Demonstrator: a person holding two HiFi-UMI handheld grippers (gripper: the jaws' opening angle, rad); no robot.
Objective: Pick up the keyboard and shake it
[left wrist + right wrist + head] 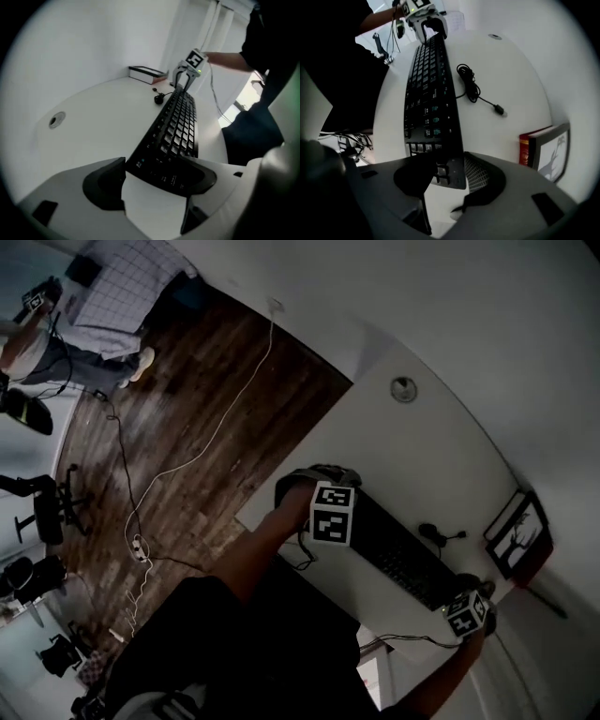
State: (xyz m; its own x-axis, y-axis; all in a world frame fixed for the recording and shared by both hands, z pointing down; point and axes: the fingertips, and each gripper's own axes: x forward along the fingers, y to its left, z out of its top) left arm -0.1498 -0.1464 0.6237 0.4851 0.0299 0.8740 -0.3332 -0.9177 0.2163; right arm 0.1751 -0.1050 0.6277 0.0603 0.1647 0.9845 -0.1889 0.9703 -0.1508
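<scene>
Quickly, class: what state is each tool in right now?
Left tool: open, one end of the keyboard between its jaws.
Right tool: open, the keyboard's other end between its jaws.

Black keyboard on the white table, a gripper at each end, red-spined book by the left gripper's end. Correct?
No: the red-spined book is by the keyboard end at the right gripper; the right gripper view shows it there.

White curved desk [412, 442], dark wood floor [216, 399], plain white wall [422, 296], black office chairs [45, 507], dim light.
</scene>
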